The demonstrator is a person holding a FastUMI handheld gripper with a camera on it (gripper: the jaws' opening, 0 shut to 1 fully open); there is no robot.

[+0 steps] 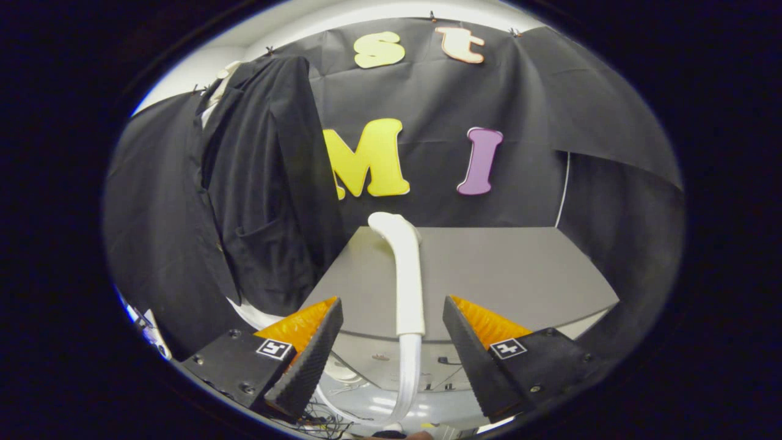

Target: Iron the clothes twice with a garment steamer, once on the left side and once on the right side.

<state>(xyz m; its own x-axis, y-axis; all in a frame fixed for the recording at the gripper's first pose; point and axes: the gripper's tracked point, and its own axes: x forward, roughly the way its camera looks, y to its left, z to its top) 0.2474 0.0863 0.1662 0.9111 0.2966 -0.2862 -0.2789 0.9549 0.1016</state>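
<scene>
Standing on a grey table (501, 269), white steamer (408, 275) sits between wide-apart gripper (391, 330) fingers, untouched; dark jacket (269, 183) hangs beside it; no legible labels.

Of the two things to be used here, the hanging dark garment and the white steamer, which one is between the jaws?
The white steamer handle: it stands upright between the open jaws of the gripper, untouched. The dark garment hangs beyond them.

Even overhead light, sharp focus; strong fisheye bending at edges; dark garment (263, 183) detail lost in shadow.
</scene>
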